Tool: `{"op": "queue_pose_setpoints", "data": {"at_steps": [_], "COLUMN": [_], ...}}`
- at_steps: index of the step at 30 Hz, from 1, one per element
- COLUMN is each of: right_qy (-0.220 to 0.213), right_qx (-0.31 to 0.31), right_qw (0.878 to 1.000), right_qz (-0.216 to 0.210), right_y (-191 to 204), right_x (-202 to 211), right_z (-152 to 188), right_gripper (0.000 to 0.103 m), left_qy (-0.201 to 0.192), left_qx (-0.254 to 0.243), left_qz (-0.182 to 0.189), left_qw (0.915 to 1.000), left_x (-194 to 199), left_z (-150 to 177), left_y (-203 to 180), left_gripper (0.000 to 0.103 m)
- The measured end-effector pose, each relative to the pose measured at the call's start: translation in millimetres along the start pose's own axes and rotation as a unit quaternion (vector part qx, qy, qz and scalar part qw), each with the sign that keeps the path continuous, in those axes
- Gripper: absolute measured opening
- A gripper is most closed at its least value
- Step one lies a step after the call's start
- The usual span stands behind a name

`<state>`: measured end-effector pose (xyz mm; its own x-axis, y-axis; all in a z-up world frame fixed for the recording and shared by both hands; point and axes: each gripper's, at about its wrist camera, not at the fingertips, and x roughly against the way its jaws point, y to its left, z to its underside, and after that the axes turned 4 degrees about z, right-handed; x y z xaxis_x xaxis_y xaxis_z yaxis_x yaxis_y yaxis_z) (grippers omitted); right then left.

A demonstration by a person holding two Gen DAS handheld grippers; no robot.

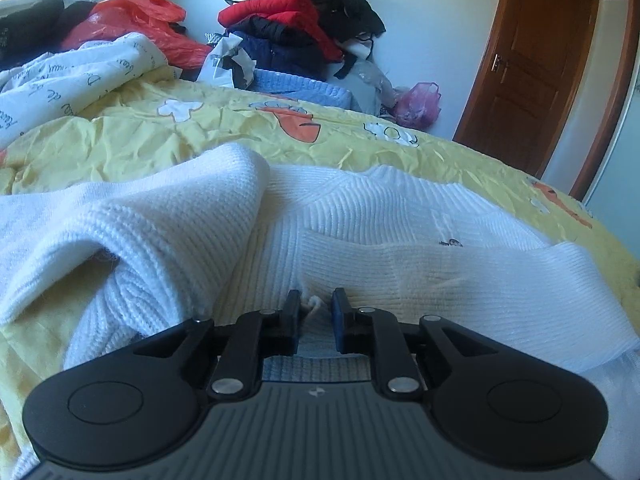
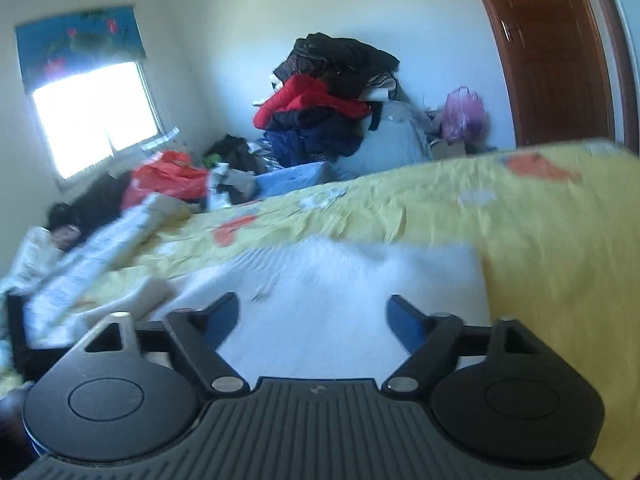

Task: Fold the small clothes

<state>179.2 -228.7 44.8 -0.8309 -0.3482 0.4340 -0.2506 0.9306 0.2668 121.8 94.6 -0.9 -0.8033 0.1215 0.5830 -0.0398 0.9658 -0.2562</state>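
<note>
Left wrist: script-printed white sheet (image 1: 80, 76), unreadable.

The sweater (image 1: 392, 220) is white ribbed knit, matt and soft. The bedsheet (image 1: 168, 140) is thin, crinkled yellow cloth. The far right door (image 1: 532, 56) is glossy brown wood. The left gripper (image 1: 316, 316) is matt black plastic with shiny metal pins.

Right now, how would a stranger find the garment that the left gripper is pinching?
Look at the yellow bedspread with carrot prints. The white knit sweater lies on its near part, in front of the left gripper. Unlike the printed white sheet behind, it is ribbed and plain.
</note>
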Motion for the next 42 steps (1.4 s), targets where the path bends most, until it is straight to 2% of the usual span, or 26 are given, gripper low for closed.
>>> {"op": "queue_pose_setpoints", "data": {"at_steps": [3,6,9,15,18,19,21,22,23,26,27,28,31,33,34,35,36,37,38,40,42], "right_qy": [0.061,0.122,0.099,0.1,0.095,0.094,0.092,0.092,0.091,0.09,0.09,0.089,0.088,0.088,0.088,0.088,0.088,0.088,0.088,0.087,0.086], "right_qx": [0.021,0.045,0.101,0.107,0.107,0.106,0.102,0.102,0.102,0.103,0.104,0.105,0.106,0.106,0.106,0.105,0.106,0.106,0.105,0.105,0.105], "right_qw": [0.997,0.987,0.986,0.984,0.984,0.985,0.986,0.986,0.986,0.986,0.986,0.986,0.986,0.986,0.986,0.986,0.986,0.986,0.986,0.986,0.986], "right_qz": [0.043,0.093,0.087,0.101,0.102,0.1,0.096,0.095,0.094,0.095,0.096,0.097,0.098,0.098,0.098,0.098,0.098,0.098,0.098,0.099,0.098], "right_y": [-14.1,-29.5,-30.1,-26.0,-26.2,-25.9,-27.9,-28.0,-27.7,-26.6,-26.3,-25.7,-24.9,-25.3,-25.4,-25.6,-25.4,-25.5,-25.5,-25.2,-26.4], "right_x": [-57.5,-98.0,-100.1,-102.0,-101.5,-100.2,-98.8,-98.2,-98.0,-97.3,-97.4,-97.1,-96.8,-96.7,-96.7,-96.7,-96.7,-96.7,-96.6,-96.4,-96.1], "right_z": [-18.9,-11.9,14.8,17.2,17.2,15.4,15.1,15.1,15.4,15.9,15.8,16.1,16.2,16.4,16.3,16.3,16.4,16.4,16.4,16.6,16.5], "right_gripper": [0.084,0.084,0.087,0.09,0.09,0.091,0.092,0.092,0.092,0.092,0.092,0.092,0.092,0.092,0.092,0.092,0.092,0.092,0.092,0.092,0.092], "left_qy": [0.0,0.0,0.0,0.002,-0.012,-0.031,-0.067,-0.082,-0.098,-0.129,-0.13,-0.131,-0.137,-0.141,-0.146,-0.147,-0.142,-0.133,-0.123,-0.114,-0.112], "left_qx": [0.007,0.012,0.019,0.027,0.038,0.039,0.045,0.051,0.06,0.134,0.178,0.234,0.355,0.396,0.404,0.402,0.399,0.394,0.389,0.364,0.347], "left_qz": [0.005,0.01,0.015,0.022,0.009,0.014,0.029,0.017,-0.007,-0.075,-0.092,-0.104,-0.09,-0.072,-0.069,-0.074,-0.082,-0.094,-0.105,-0.129,-0.146], "left_qw": [1.0,0.9999,0.9997,0.9994,0.9992,0.9987,0.9963,0.9952,0.9934,0.9796,0.9711,0.9576,0.9205,0.9043,0.9006,0.9006,0.9023,0.9043,0.9068,0.9154,0.9195], "left_x": [0.3,0.2,0.3,5.7,37.2,54.3,85.1,97.9,109.3,129.0,132.3,135.6,138.9,137.0,134.7,130.6,125.6,119.9,115.1,104.2,100.9], "left_z": [-0.6,-0.2,-0.3,-1.9,-2.0,-0.3,2.8,3.3,3.0,-0.6,-1.7,-0.9,6.3,10.5,11.2,11.3,9.7,7.5,5.6,2.2,-2.0], "left_y": [3.1,4.7,6.8,10.1,17.0,23.5,42.5,54.8,69.6,132.7,157.8,185.7,242.5,261.3,265.3,266.2,266.6,266.8,268.9,269.3,267.2], "left_gripper": [0.016,0.016,0.016,0.016,0.03,0.038,0.046,0.063,0.077,0.078,0.078,0.078,0.077,0.077,0.072,0.058,0.05,0.035,0.025,0.014,0.012]}}
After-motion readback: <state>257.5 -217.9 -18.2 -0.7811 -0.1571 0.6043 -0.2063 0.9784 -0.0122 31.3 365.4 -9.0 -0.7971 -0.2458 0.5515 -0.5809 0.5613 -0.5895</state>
